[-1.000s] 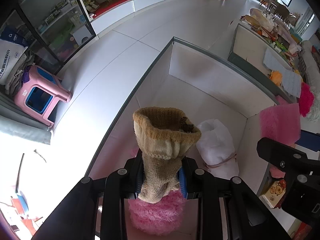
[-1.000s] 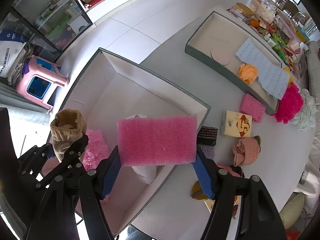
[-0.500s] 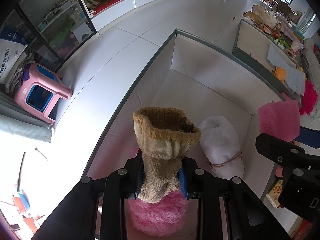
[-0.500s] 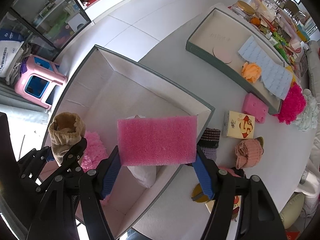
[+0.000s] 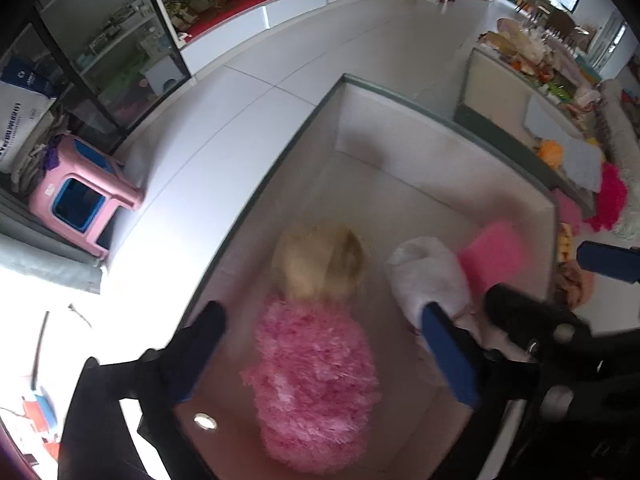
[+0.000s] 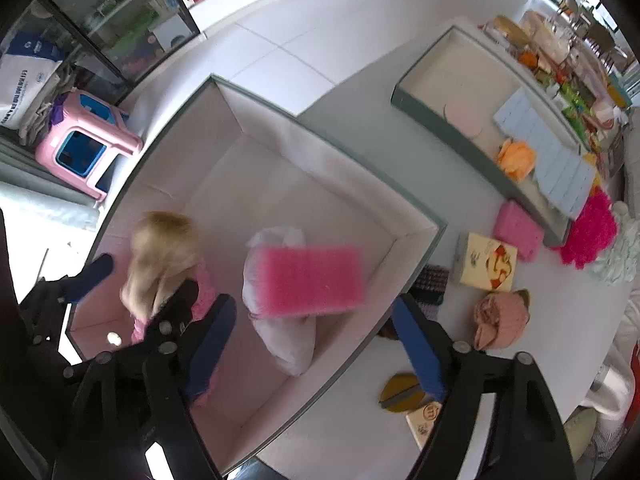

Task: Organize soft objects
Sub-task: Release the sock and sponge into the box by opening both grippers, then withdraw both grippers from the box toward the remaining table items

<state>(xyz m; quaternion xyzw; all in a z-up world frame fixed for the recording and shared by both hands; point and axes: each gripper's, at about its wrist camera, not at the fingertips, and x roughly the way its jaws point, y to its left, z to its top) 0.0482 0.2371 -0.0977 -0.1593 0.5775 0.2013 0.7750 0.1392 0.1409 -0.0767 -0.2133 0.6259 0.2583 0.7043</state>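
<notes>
A grey-rimmed white box (image 6: 436, 224) holds a pink fluffy item (image 5: 316, 384) and a white bag (image 5: 432, 276). My left gripper (image 5: 324, 348) hangs over the box with its jaws opening wide. The tan knit item (image 5: 320, 260), blurred, lies free on the fluffy item's far side, clear of both pads. My right gripper (image 6: 314, 344) points down over the box's right half, jaws opening. The pink sponge (image 6: 312, 280), blurred, is loose between its fingers over the white bag (image 6: 280, 336), touching neither pad. The knit item (image 6: 164, 256) shows at the left in the right wrist view.
A second tray (image 6: 420, 100) stands at the back right with an orange item and a pale blue mat. On the table right of the box lie a small pink sponge (image 6: 520, 228), a yellow carton (image 6: 486, 262), a peach knit (image 6: 500, 320) and a magenta fluffy item (image 6: 592, 232). A pink stool (image 6: 84, 144) stands on the floor.
Both grippers have opened. The tan knit item left the left jaws and dropped beside the pink fluffy item. The pink sponge left the right pads and sank toward the white bag.
</notes>
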